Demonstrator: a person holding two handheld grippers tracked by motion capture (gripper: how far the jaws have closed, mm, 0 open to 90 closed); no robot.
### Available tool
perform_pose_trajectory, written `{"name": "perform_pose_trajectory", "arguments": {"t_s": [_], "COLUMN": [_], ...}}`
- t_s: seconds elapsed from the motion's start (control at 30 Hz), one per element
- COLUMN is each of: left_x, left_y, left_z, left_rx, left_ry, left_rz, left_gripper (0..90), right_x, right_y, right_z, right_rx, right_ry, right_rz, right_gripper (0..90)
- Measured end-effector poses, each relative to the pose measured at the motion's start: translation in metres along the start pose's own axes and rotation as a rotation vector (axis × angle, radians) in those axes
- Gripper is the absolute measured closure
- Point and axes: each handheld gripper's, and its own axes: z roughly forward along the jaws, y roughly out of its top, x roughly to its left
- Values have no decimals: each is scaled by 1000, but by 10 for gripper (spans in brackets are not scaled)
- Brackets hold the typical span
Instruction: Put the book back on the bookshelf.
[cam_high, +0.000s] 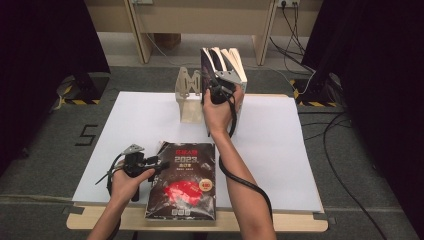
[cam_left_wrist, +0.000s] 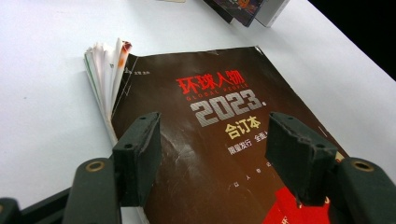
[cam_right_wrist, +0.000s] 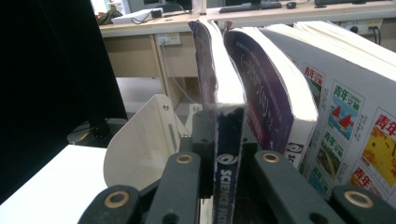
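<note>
The big white table (cam_high: 280, 150) holds everything. At its far side, a row of books (cam_high: 232, 62) stands upright next to a cream metal bookend (cam_high: 187, 97). Near you, a dark magazine with "2023" on its cover (cam_high: 182, 182) lies flat, its near edge at the near rim of the table.

Your right gripper (cam_high: 220, 92) is up at the far row. Its jaws are squeezed together on the spine of a thin book marked "SCIENCE" (cam_right_wrist: 227, 140), which stands at the left end of the row, just beside the bookend. A thicker purple book (cam_right_wrist: 266, 93) leans right next to it.

Your left gripper (cam_left_wrist: 212, 154) hovers over the near left part of the flat magazine. Its jaws are wide apart, with nothing between them.

You look to be settling the thin book into the row. Next, I think you need to let it go gently so it stays upright, then bring the flat magazine over.
</note>
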Motion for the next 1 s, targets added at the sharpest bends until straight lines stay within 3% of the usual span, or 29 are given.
{"name": "perform_pose_trajectory", "arguments": {"t_s": [0.4,1.0], "left_x": [0,2], "left_y": [1,-2], "left_z": [-1,1], "left_rx": [-2,2], "left_ry": [-5,-11], "left_rz": [-2,-6], "left_gripper": [357,358], "right_x": [-3,1], "right_y": [3,4], "right_z": [5,17], "right_rx": [-47,-56], "right_ry": [-14,-25], "right_rz": [14,13], "right_gripper": [848,849]}}
